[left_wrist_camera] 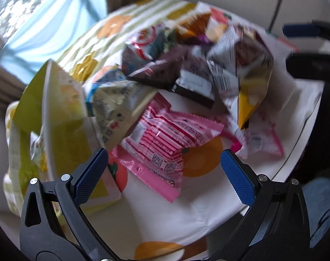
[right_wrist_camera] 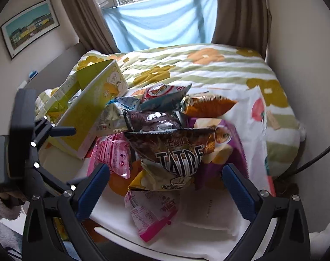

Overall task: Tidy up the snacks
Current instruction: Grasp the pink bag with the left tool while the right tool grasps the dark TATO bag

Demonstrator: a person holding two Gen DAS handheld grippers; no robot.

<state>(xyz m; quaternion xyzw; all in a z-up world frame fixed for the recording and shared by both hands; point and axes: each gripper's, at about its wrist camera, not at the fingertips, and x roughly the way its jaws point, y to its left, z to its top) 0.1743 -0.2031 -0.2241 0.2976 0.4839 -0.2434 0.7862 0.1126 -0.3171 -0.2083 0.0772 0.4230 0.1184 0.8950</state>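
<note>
A heap of snack bags lies on a flowered cloth [right_wrist_camera: 208,69]. In the left wrist view my left gripper [left_wrist_camera: 163,163] is open and empty, just above a pink striped bag [left_wrist_camera: 162,141]; a dark brown bag [left_wrist_camera: 175,74] and a silver bag [left_wrist_camera: 241,69] lie beyond. A yellow-green open box [left_wrist_camera: 60,113] lies at the left. In the right wrist view my right gripper [right_wrist_camera: 166,182] is open and empty, in front of a brown "TATRE" bag [right_wrist_camera: 178,150]. A pink bag [right_wrist_camera: 151,213] lies under it. The box [right_wrist_camera: 88,111] and my left gripper [right_wrist_camera: 62,130] show at left.
The white table edge [right_wrist_camera: 165,250] runs along the front. An orange bag [right_wrist_camera: 208,106], a purple bag [right_wrist_camera: 225,152] and a red-and-white bag [right_wrist_camera: 162,91] top the heap. A window with a blue cloth [right_wrist_camera: 160,28] and brown curtains stand behind. A black cable [right_wrist_camera: 312,158] hangs at right.
</note>
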